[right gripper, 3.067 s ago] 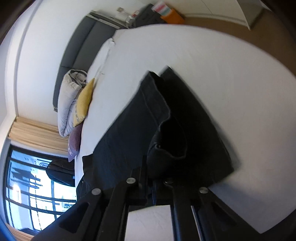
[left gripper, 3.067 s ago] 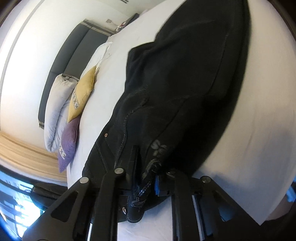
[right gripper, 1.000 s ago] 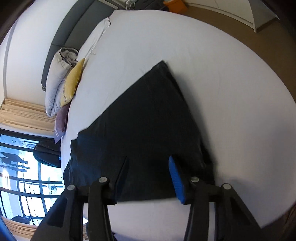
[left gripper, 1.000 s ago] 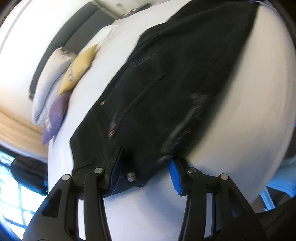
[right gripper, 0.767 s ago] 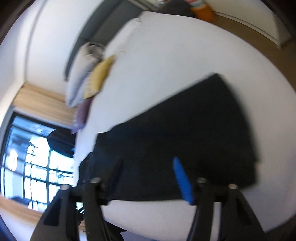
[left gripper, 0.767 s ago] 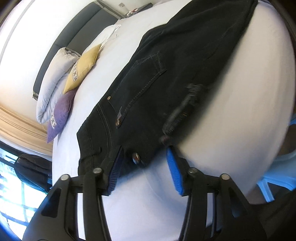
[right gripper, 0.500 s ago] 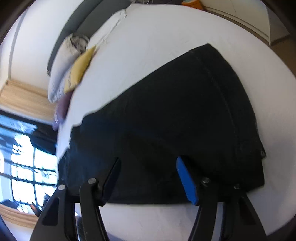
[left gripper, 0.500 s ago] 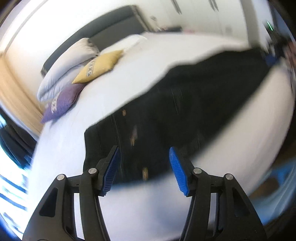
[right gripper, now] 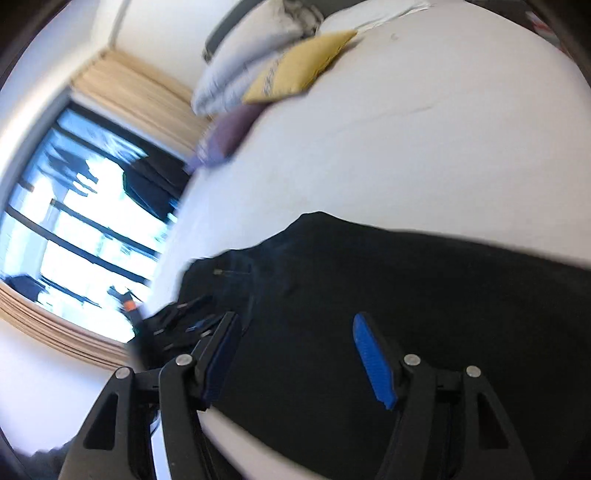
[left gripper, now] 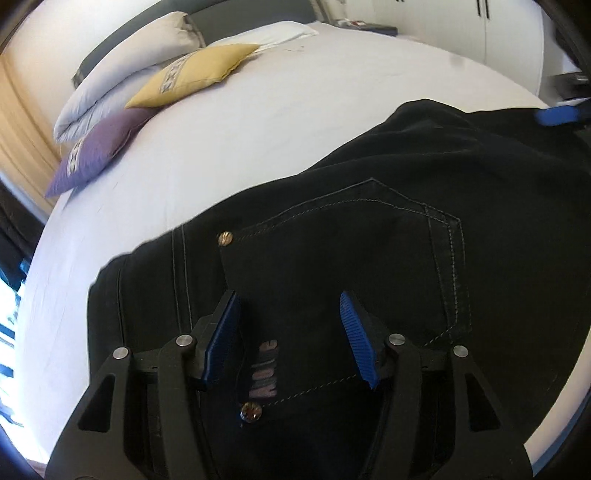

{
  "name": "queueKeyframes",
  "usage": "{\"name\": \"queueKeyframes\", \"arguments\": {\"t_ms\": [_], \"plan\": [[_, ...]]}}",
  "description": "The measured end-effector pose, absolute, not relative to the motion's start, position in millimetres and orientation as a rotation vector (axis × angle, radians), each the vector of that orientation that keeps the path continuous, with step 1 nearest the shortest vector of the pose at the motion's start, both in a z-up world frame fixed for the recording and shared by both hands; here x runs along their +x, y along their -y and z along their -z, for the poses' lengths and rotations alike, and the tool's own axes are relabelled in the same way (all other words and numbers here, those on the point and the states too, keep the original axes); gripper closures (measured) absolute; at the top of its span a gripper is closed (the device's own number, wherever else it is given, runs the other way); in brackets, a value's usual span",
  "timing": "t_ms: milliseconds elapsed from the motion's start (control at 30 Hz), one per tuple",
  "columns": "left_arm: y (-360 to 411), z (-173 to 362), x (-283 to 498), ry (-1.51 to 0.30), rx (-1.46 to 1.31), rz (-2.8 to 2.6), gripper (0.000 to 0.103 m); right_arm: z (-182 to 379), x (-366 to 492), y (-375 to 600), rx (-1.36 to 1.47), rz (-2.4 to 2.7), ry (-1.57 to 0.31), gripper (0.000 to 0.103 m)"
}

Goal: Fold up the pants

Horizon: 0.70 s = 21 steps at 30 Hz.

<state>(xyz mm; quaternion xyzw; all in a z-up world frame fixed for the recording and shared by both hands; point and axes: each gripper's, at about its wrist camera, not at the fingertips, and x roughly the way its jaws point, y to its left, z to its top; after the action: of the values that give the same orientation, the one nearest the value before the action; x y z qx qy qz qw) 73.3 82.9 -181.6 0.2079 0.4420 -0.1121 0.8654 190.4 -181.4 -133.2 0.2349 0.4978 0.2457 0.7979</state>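
Observation:
Black denim pants (left gripper: 369, 240) lie flat on the white bed (left gripper: 295, 110), the back pocket and its metal rivets facing up. My left gripper (left gripper: 288, 299) hovers open over that pocket, its blue pads apart with only flat cloth below them. One blue pad of my right gripper (left gripper: 554, 115) shows at the pants' far right edge. In the blurred right wrist view the pants (right gripper: 424, 295) fill the lower half, and my right gripper (right gripper: 295, 321) stands open above them, gripping nothing.
A yellow cushion (left gripper: 195, 75), a purple cushion (left gripper: 92, 155) and white pillows (left gripper: 122, 81) lie at the dark headboard. A large window (right gripper: 74, 221) with beige curtains is beyond the bed's left side. White wardrobe doors (left gripper: 480, 29) stand at the far right.
Both grippers let go of the pants and opened; the cloth now lies flat on the bed. Both views rolled, and the right gripper swept sideways across the pants towards the window side.

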Motion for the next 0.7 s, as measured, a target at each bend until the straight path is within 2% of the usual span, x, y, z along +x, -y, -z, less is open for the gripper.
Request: {"name": "queueKeyframes", "arguments": {"t_ms": [167, 267, 367, 433, 500, 567, 633, 700], "plan": [[-91.5, 191.3, 67.2, -0.909, 0.385, 0.24, 0.044, 134.2, 244.8, 121.0, 0.038, -0.49, -1.032, 0.036], [-95.6, 193.7, 63.9, -0.897, 0.365, 0.237, 0.043, 145.8, 276.3, 128.7, 0.025, -0.494, -1.093, 0.036], [-100.3, 194.4, 66.3, -0.886, 0.337, 0.227, 0.037, 162.1, 301.1, 133.2, 0.083, -0.568, -1.183, 0.034], [-100.6, 193.7, 71.5, -0.885, 0.333, 0.219, 0.036, 175.5, 295.5, 123.8, 0.007, -0.605, -1.228, 0.036], [-98.4, 192.6, 70.4, -0.877, 0.347, 0.206, 0.032, 187.3, 294.2, 118.5, -0.119, -0.554, -1.219, 0.058], [-100.1, 192.3, 70.0, -0.873, 0.344, 0.197, 0.03, 193.0, 305.2, 119.3, -0.095, -0.498, -1.204, 0.084], [-103.2, 192.9, 75.1, -0.87, 0.33, 0.185, 0.027, 195.5, 315.6, 120.1, -0.105, -0.397, -1.184, 0.103], [-104.0, 192.7, 76.1, -0.864, 0.329, 0.166, 0.023, 197.6, 319.1, 118.0, -0.128, -0.366, -1.164, 0.103]]}}
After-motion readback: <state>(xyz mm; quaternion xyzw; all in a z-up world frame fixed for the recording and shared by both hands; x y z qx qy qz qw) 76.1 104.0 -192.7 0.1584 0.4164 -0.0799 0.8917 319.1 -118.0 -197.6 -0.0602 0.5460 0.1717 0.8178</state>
